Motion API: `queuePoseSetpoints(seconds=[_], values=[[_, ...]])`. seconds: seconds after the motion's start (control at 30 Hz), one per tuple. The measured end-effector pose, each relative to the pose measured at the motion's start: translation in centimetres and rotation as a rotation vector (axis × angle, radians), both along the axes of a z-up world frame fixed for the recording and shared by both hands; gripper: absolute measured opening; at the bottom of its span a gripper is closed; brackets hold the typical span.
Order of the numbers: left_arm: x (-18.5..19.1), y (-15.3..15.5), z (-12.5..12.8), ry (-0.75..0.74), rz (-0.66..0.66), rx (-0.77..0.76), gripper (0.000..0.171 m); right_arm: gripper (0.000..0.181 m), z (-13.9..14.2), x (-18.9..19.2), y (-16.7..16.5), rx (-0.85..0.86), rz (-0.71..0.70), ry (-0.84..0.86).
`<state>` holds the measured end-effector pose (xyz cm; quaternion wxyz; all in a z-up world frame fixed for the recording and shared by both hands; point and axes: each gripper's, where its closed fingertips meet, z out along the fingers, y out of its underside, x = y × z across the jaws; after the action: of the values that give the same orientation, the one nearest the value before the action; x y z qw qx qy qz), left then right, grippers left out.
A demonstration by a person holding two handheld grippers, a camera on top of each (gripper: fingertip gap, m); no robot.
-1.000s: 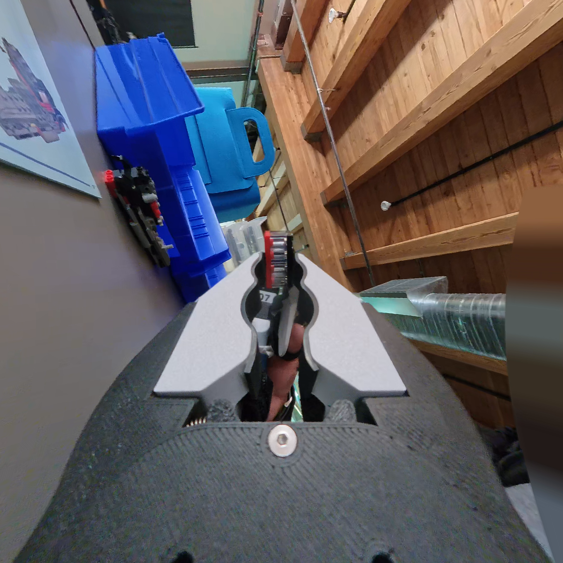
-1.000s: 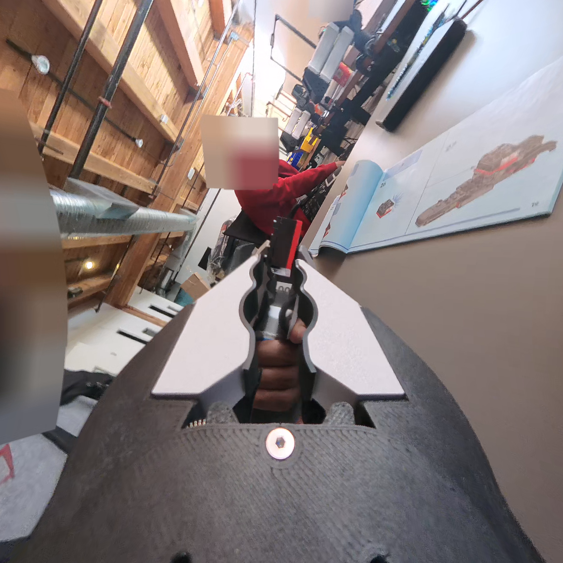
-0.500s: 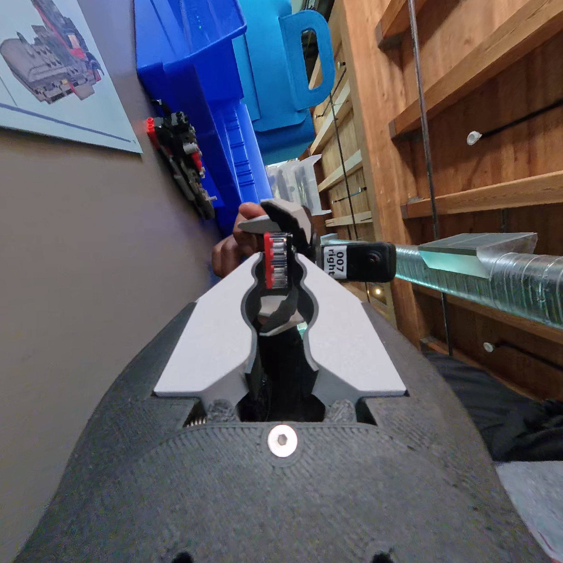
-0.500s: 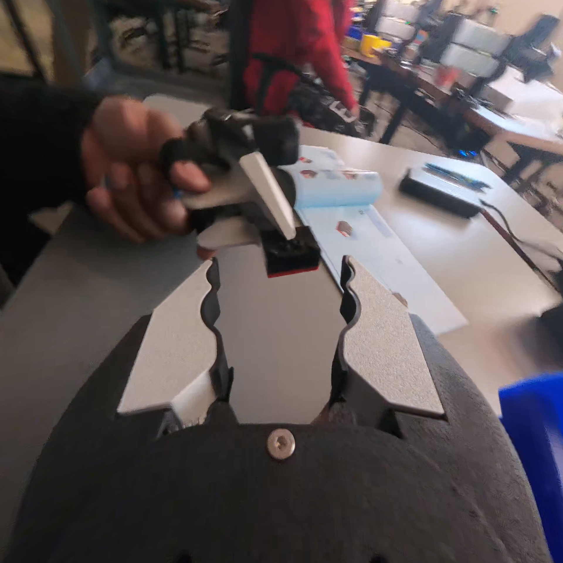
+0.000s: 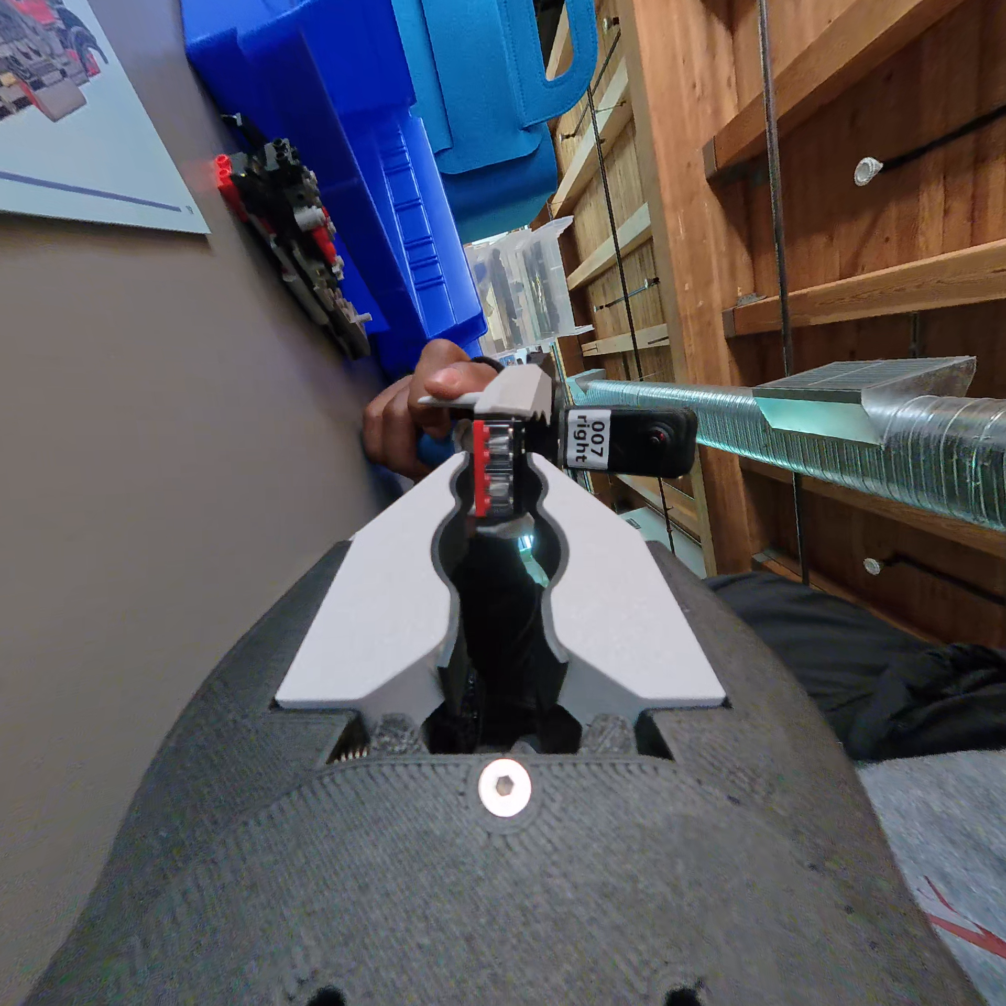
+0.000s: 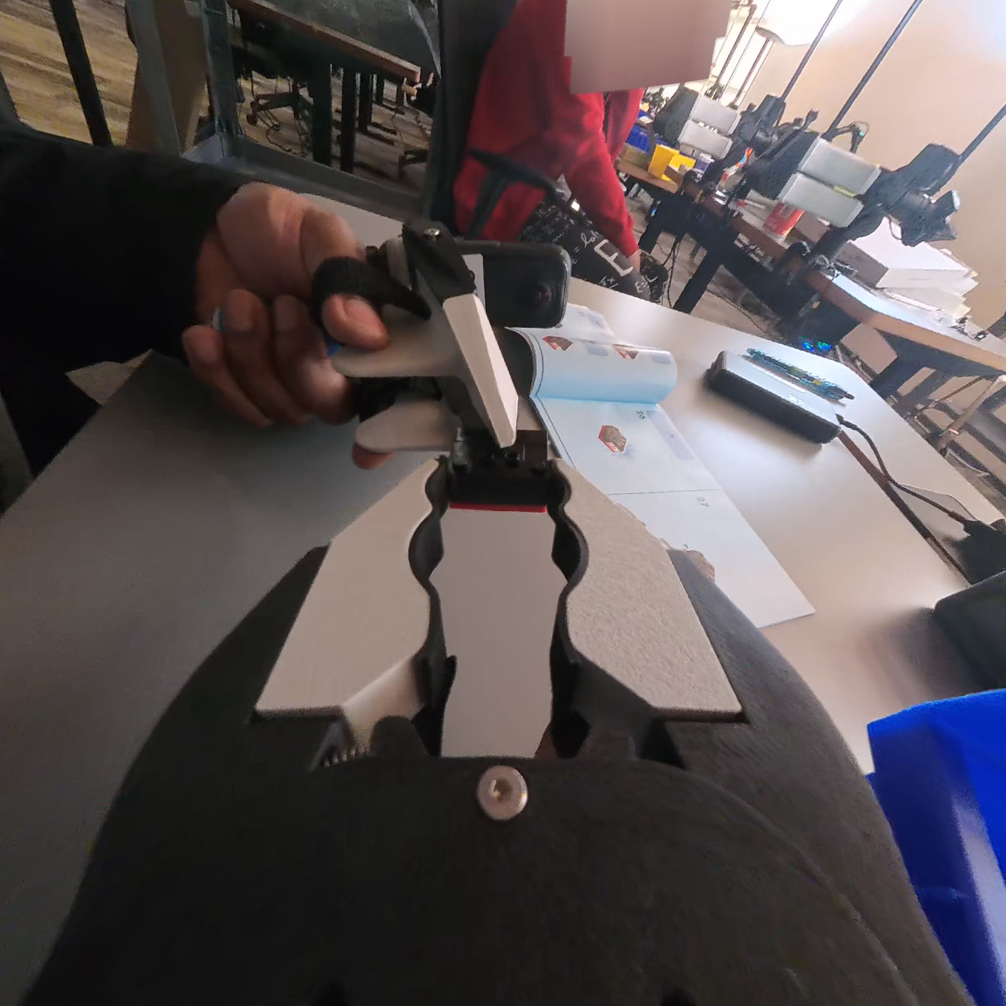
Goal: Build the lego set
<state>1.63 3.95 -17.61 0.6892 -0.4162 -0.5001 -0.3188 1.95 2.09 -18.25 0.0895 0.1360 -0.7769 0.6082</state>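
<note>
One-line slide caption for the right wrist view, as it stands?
Both grippers close on one small red-and-black lego piece above the table, instruction booklet open behind.

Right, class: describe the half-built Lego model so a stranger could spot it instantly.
Find the stacked blue bins on the table. At their base, beside the instruction booklet, lies the half-built Lego model. It alone is a knobbly black, grey and red cluster, not smooth plastic or paper.
</note>
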Motion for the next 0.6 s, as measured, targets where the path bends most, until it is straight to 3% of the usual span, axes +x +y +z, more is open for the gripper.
queuePoseSetpoints(seconds=[0.17,0.3,0.6], values=[[-0.1,-0.1,0.0,0.004,0.015,-0.008,0.019,0.037,-0.1,-0.2,-0.1,0.012,-0.003,-0.027],[-0.7,-0.8,-0.3,0.001,0.062,-0.032,0.027,0.037,-0.5,-1.0,-0.1,0.07,-0.047,-0.155],[-2.0,-3.9,-0.4,0.06,0.163,-0.13,0.032,0.037,-4.5,-4.1,1.3,0.33,-0.235,-0.331]])
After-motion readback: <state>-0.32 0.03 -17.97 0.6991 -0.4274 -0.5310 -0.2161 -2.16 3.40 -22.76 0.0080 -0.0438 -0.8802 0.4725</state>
